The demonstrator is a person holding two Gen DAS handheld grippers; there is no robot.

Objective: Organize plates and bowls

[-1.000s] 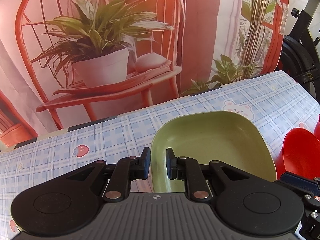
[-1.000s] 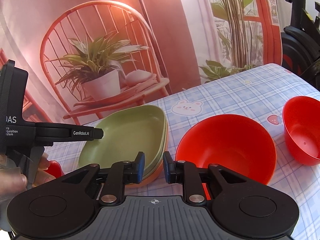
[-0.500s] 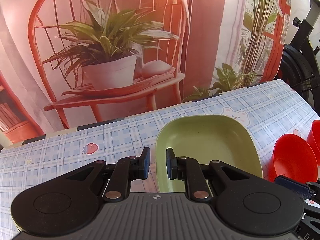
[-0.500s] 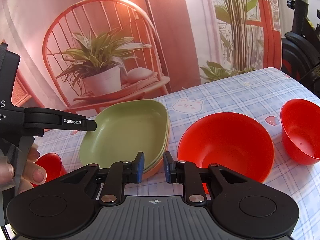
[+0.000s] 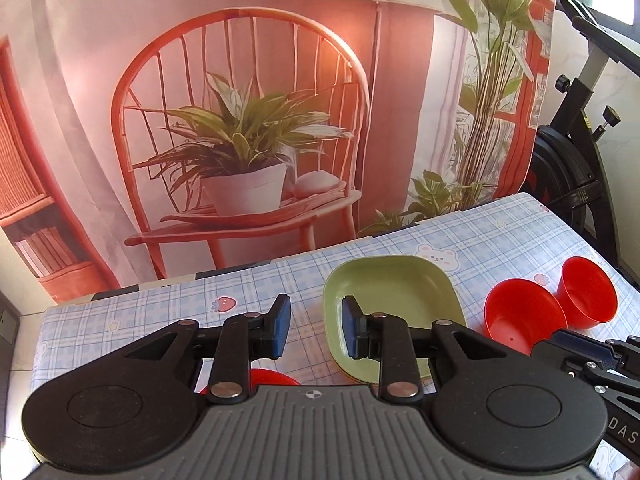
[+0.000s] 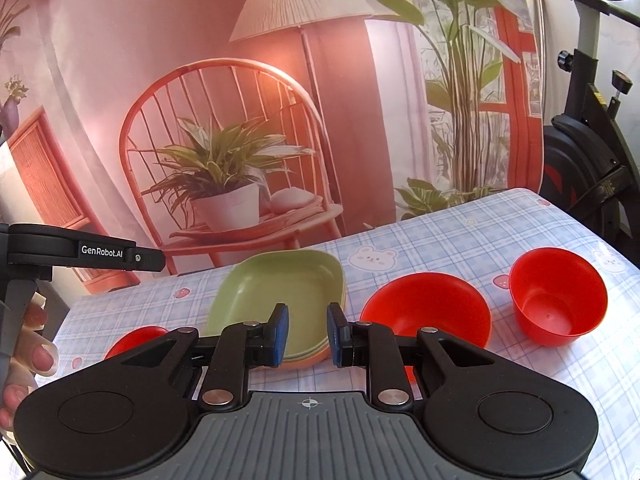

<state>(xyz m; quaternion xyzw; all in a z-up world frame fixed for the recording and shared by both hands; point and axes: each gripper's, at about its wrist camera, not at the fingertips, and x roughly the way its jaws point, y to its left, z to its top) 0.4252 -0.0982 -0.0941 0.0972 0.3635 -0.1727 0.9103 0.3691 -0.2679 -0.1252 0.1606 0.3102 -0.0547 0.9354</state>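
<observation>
A green plate [image 5: 394, 304] [image 6: 280, 292] tops a small stack on the checked tablecloth, with an orange plate [image 6: 308, 362] showing at the bottom. My left gripper [image 5: 314, 330] hovers above the stack's left edge, its jaws opening with nothing between them. My right gripper [image 6: 307, 334] hangs over the stack's near edge, slightly open and empty. To the right of the plates stand a wide red bowl [image 6: 428, 308] [image 5: 520, 316] and a deeper red bowl [image 6: 556, 296] [image 5: 588, 298]. A third red bowl [image 6: 136, 340] [image 5: 272, 378] sits at the near left.
The table [image 5: 140, 320] ends at a printed backdrop of a chair and plant [image 5: 244, 184]. An exercise bike [image 6: 592, 160] stands past the table's right end. A person's hand [image 6: 36, 356] holds the left gripper's body [image 6: 80, 252] at the left of the right wrist view.
Both grippers have risen and drawn back, so plates and bowls look smaller and lower. The left jaws have spread wider. The near-left red bowl has come into the left wrist view.
</observation>
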